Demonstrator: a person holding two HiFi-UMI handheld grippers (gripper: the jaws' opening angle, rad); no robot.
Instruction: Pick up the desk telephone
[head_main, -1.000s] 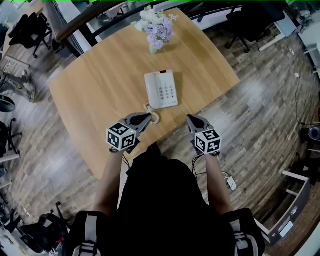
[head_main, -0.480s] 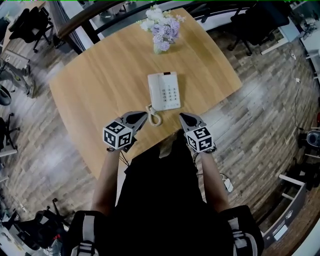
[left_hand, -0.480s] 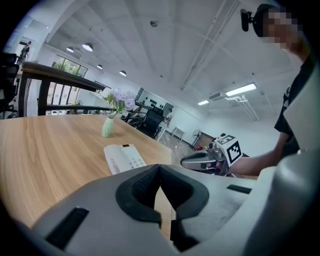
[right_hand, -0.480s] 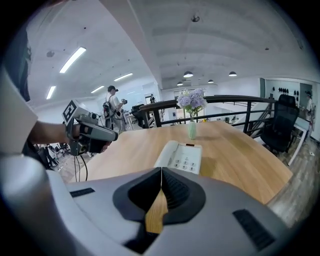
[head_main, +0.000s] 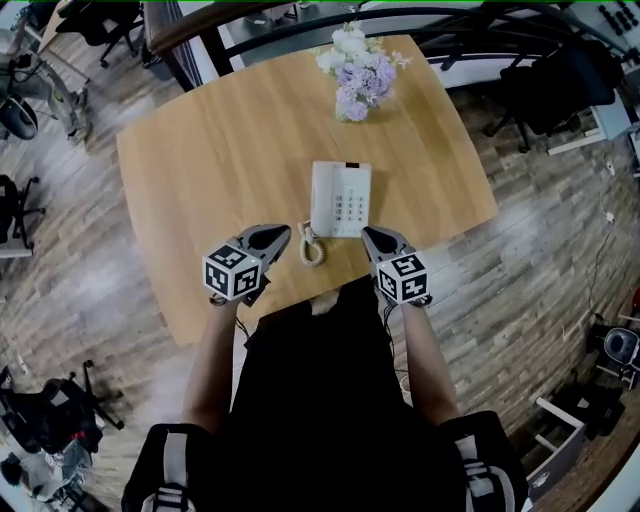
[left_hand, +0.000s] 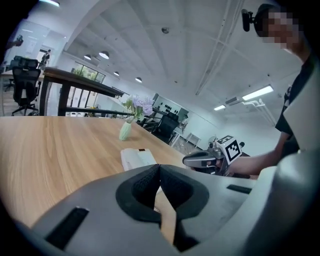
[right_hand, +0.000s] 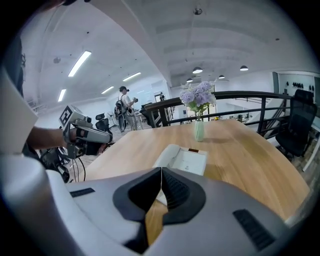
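I am holding the left gripper and the right gripper fully closed and empty, with nothing between either pair of jaws, both hovering over the near edge of the table. The desk telephone is lying flat just beyond them, by the middle of that edge, with its coiled cord trailing between the two tips. I am judging the pickup as not yet begun: opening, closing in and lifting are all remaining. The head view is giving me the flanking layout. The gripper views are showing the pads meeting, the vase of flowers standing upright toward the far edge, and a person far behind the table.
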